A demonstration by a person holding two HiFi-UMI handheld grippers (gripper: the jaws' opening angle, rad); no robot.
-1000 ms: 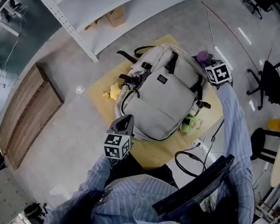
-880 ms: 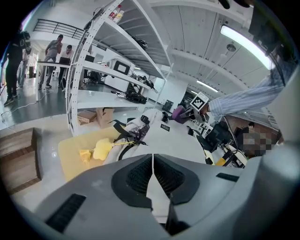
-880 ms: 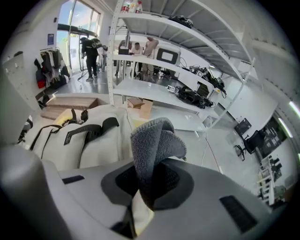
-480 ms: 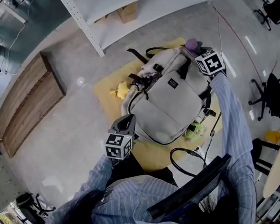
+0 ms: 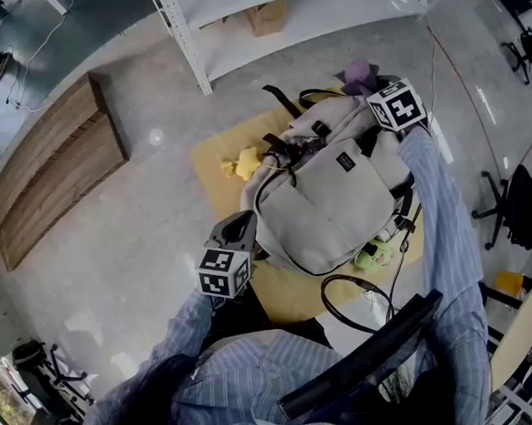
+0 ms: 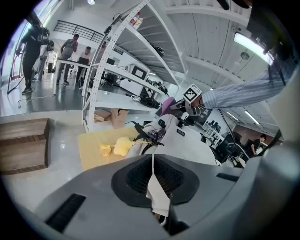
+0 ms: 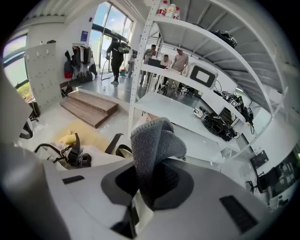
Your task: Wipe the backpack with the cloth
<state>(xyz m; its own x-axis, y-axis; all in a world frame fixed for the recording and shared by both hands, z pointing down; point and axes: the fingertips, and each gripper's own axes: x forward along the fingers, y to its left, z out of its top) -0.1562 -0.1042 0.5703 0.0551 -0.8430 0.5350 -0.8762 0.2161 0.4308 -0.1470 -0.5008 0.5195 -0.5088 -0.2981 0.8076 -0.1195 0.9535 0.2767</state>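
Grey polished floor with a yellow mat (image 5: 213, 168) spread on it. At the mat's 7 o'clock edge the left gripper (image 5: 238, 225) is closed on a thin pale strip (image 6: 157, 197), likely the backpack's hem. The backpack (image 5: 335, 203) lies with its long axis from 7 to 1 o'clock. The right gripper (image 5: 375, 89), clamped on the cloth (image 5: 358, 74), is nearer its top. The body lies at 7 o'clock from it. Since a second ago the right gripper has slid across the top edge toward the handle.

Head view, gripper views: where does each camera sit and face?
Head view: on the person's head, looking down at the grey fabric backpack; both sleeves show.
Left gripper view: on the left gripper, facing across the backpack; jaws pinch its fabric.
Right gripper view: on the right gripper, facing white shelving; jaws clamp the greyish fuzzy cloth.
Head and left gripper views share the backpack.
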